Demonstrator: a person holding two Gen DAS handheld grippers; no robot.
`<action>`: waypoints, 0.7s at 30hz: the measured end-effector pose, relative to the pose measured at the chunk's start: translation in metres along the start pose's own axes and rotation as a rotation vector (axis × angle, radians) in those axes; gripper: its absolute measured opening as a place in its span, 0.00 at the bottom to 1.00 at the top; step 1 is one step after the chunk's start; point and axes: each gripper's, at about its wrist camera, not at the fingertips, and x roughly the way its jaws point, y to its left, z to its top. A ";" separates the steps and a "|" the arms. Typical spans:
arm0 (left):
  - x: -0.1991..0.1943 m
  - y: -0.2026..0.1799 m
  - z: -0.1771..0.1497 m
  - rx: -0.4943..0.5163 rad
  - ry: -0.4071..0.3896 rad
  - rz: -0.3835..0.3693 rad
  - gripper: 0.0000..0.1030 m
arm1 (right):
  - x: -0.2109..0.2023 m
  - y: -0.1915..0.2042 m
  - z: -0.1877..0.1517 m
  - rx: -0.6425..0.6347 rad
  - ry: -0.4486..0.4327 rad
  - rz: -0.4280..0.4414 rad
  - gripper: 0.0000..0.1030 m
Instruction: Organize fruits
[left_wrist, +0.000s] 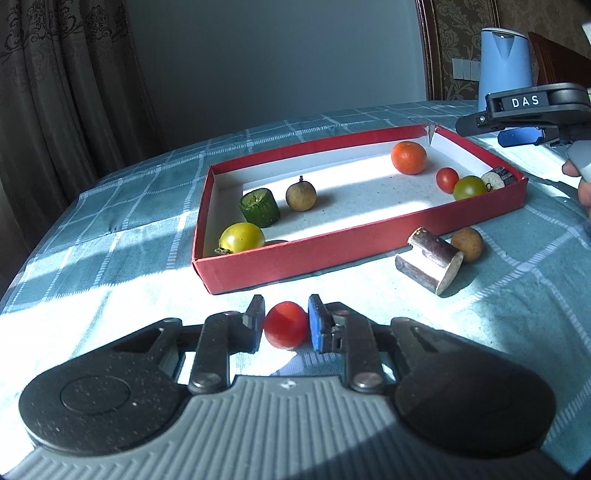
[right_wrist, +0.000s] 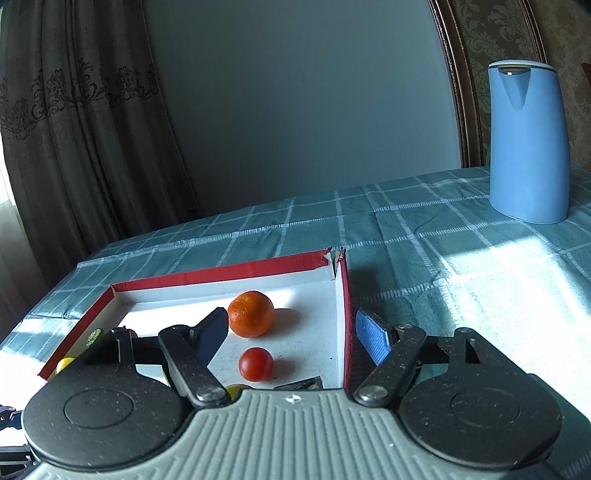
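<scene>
Your left gripper (left_wrist: 286, 323) has its jaws closed in on a red cherry tomato (left_wrist: 286, 325) on the counter (left_wrist: 110, 295), pads at both its sides. Just ahead lies the red box (left_wrist: 332, 247), and a cylinder chunk (left_wrist: 430, 260) and brown longan (left_wrist: 467, 243) lie ahead to its right. Your right gripper (right_wrist: 291, 336) hangs wide open and empty over the box's right wall (right_wrist: 345, 314), with an orange (right_wrist: 252, 313) and another tomato (right_wrist: 255, 363) between its fingers.

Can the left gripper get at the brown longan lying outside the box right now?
Probably not yet. The left gripper has a red cherry tomato between its fingers, so it looks occupied. The longan itself lies exposed on the cloth beside the sugarcane piece, outside the red box.
</scene>
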 end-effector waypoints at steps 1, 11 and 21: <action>0.000 -0.001 0.000 0.001 -0.001 0.004 0.21 | 0.000 0.000 0.000 -0.001 0.001 0.000 0.74; -0.014 -0.015 0.036 0.025 -0.116 -0.005 0.21 | -0.004 0.002 0.000 -0.005 -0.020 -0.002 0.74; 0.066 -0.019 0.097 -0.065 -0.078 0.087 0.22 | 0.000 0.009 -0.004 -0.044 -0.004 -0.007 0.74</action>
